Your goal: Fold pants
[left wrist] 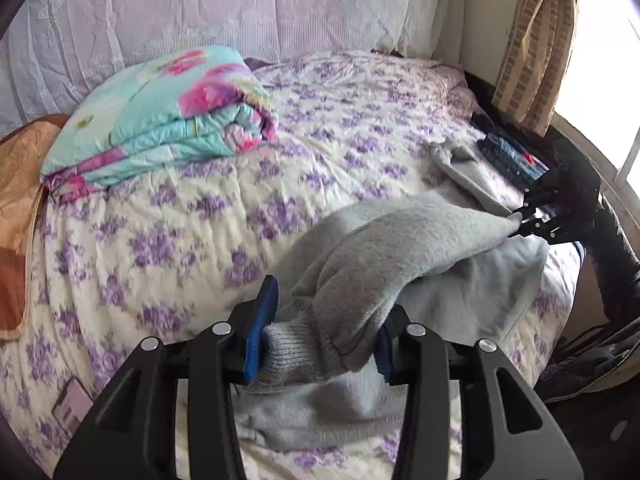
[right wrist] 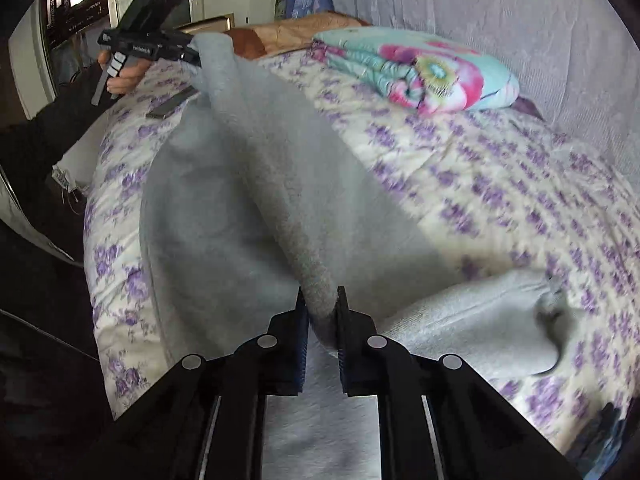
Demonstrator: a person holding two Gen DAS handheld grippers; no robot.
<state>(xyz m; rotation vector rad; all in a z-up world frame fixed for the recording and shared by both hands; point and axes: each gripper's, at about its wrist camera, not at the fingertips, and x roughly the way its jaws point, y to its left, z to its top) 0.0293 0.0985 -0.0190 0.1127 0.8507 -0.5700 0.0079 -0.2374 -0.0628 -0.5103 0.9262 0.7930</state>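
Grey fleece pants [left wrist: 384,252] lie on a bed with a purple-flowered cover [left wrist: 192,216]. My left gripper [left wrist: 320,344] is shut on the ribbed cuff end of a leg, bunched between its blue pads. My right gripper [left wrist: 520,222] shows at the right of the left wrist view, shut on the other end of the same raised fold. In the right wrist view my right gripper [right wrist: 322,300] pinches the grey fold of the pants [right wrist: 256,184], and the left gripper [right wrist: 196,54] holds the far end above the bed. The other leg [right wrist: 480,320] lies flat.
A folded turquoise and pink floral quilt [left wrist: 160,116] sits at the head of the bed. An orange pillow [left wrist: 20,200] lies at the left edge. A dark remote-like object [left wrist: 512,156] lies near the window side, by a striped curtain [left wrist: 532,40]. A phone [right wrist: 170,106] lies on the cover.
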